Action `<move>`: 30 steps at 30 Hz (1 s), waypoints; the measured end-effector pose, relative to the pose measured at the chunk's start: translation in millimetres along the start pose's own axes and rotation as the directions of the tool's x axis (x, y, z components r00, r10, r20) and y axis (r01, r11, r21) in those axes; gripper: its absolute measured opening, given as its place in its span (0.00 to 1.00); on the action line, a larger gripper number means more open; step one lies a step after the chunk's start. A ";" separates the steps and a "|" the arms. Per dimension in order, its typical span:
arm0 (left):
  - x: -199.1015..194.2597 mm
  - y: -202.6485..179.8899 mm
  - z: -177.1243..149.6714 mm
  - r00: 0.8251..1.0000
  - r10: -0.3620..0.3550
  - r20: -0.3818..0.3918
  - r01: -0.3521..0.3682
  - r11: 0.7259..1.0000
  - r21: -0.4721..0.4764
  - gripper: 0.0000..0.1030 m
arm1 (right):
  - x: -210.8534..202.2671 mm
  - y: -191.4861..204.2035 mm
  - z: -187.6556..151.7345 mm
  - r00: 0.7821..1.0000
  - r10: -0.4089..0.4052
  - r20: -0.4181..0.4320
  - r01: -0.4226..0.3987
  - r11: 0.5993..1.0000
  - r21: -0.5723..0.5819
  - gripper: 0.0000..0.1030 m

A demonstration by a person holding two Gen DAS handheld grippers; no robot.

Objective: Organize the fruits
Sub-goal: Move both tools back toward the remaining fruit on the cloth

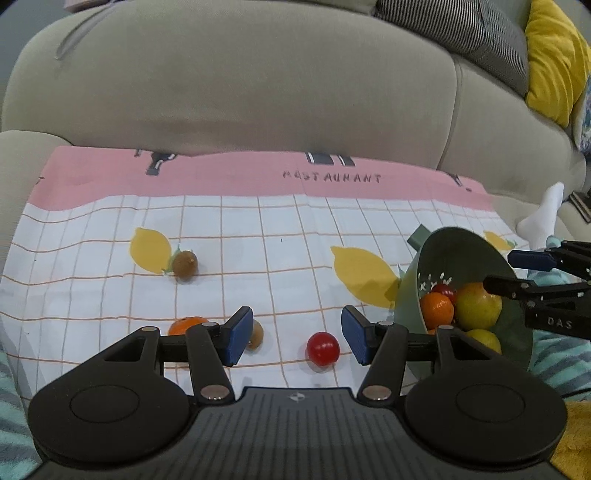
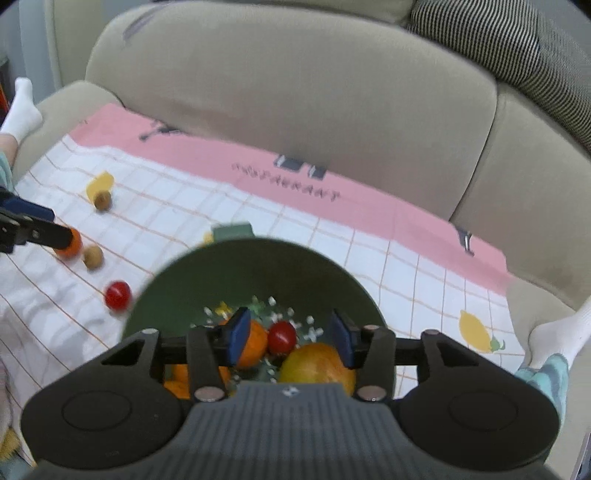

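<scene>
A green colander stands on the checked cloth, tipped toward me. In it lie an orange, a red tomato and a yellow-red mango. My right gripper hangs open just above these fruits, pads touching none. On the cloth to the left lie a red tomato, a kiwi half hidden by my left finger, an orange and a farther kiwi. My left gripper is open low over the cloth, the tomato loose near its right pad.
The cloth covers a beige sofa seat. A striped cushion and a yellow cushion rest at the back right. A person's white-socked foot lies by the cloth's right edge, another foot at the left.
</scene>
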State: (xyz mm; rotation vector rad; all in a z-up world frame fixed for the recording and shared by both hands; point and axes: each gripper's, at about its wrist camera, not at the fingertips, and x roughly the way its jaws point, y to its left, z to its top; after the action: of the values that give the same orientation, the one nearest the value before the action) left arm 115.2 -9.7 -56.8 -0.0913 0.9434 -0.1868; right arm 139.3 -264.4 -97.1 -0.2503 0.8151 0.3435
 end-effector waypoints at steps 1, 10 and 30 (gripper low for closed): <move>-2.8 1.4 -1.4 1.000 -0.002 0.009 0.002 1.000 -0.003 0.63 | -5.0 3.8 0.8 1.000 0.002 0.015 -0.002 1.000 0.007 0.52; -17.2 14.3 -10.7 0.999 0.007 0.047 -0.006 0.999 -0.037 0.63 | -33.2 45.7 6.3 0.987 0.068 0.146 -0.088 0.987 0.135 0.61; -10.2 46.9 -29.3 0.999 -0.001 0.044 0.006 0.993 -0.115 0.63 | -10.7 156.6 -18.9 0.975 0.081 0.205 -0.090 0.995 0.031 0.65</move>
State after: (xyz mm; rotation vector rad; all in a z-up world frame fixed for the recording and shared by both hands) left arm 91.1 38.4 -73.3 -0.2022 0.9097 -0.1328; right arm 58.5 -129.8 -115.1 -0.1397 0.6313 0.4260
